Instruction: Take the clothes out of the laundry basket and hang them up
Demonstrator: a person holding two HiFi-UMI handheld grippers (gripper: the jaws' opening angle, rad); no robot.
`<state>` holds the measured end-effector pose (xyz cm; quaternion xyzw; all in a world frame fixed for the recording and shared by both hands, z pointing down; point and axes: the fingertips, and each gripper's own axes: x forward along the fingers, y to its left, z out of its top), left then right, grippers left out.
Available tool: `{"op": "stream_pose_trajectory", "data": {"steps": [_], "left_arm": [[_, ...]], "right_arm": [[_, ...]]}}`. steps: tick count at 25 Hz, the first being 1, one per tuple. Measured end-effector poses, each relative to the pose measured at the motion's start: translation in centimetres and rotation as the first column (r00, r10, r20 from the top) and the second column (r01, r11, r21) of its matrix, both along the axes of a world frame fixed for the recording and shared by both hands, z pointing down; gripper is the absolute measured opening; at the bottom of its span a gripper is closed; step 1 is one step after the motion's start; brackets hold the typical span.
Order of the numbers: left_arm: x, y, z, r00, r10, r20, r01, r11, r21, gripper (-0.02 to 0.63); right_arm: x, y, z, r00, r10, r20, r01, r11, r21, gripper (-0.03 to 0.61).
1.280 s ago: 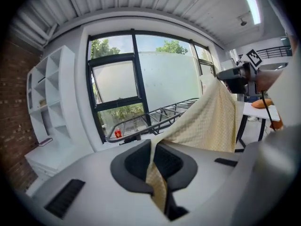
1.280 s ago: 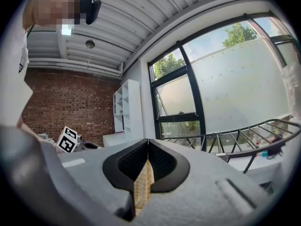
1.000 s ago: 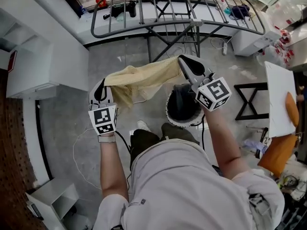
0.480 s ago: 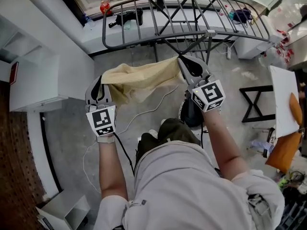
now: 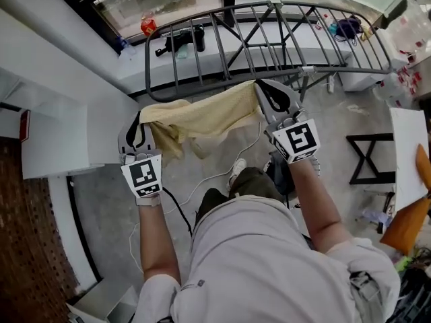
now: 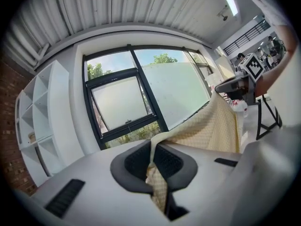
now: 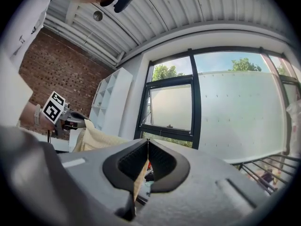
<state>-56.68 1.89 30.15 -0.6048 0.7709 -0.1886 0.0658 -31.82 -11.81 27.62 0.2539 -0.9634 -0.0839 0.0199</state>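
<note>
A pale yellow cloth (image 5: pixel 202 116) hangs stretched between my two grippers, just in front of the dark metal drying rack (image 5: pixel 269 39). My left gripper (image 5: pixel 139 118) is shut on the cloth's left corner (image 6: pixel 157 180). My right gripper (image 5: pixel 258 85) is shut on the cloth's right corner (image 7: pixel 140 175), close to the rack's near rail. In the left gripper view the cloth (image 6: pixel 211 131) runs off toward the right gripper (image 6: pixel 235 86). The dark laundry basket (image 5: pixel 281 173) is mostly hidden behind my right forearm.
A white windowsill (image 5: pixel 161 52) behind the rack carries a red can (image 5: pixel 148 25) and a black tool (image 5: pixel 180 40). A white shelf unit (image 5: pixel 47 133) stands at left. A black folding stand (image 5: pixel 370 159) and a white board (image 5: pixel 407 153) are at right. A cable (image 5: pixel 215 173) lies on the floor.
Both grippers have carried the stretched cloth forward to the drying rack, away from the basket, which has slid back under my right arm. The rack now looms closer.
</note>
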Motion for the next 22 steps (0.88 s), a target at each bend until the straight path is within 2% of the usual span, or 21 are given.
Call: {"op": "stream_pose_trajectory", "data": {"steps": [5,9,14,22], "left_arm": [[-2.6,-9.1,-1.1,0.999,0.021,0.043,-0.019,0.999,-0.040,0.006],[-4.1,-14.6,-2.3,0.996,0.043,0.073,-0.040,0.998,-0.040,0.008],[-6.7,-21.6,-3.5,0.997,0.067,0.047,-0.066,0.998,-0.016,0.008],[-10.2,-32.4,-2.6,0.985,0.168,0.029,-0.167,0.986,-0.028,0.008]], "right_arm": [[-1.7,-9.1,-0.6,0.999,0.033,-0.002,-0.033,0.999,-0.012,0.011],[-3.0,-14.1,-2.0,0.998,0.059,-0.012,-0.058,0.998,0.034,0.011],[-5.1,-20.3,-3.6,0.994,0.105,-0.017,-0.104,0.992,0.076,0.011],[-8.1,-28.9,-3.2,0.978,0.206,-0.043,-0.203,0.978,0.054,0.011]]}}
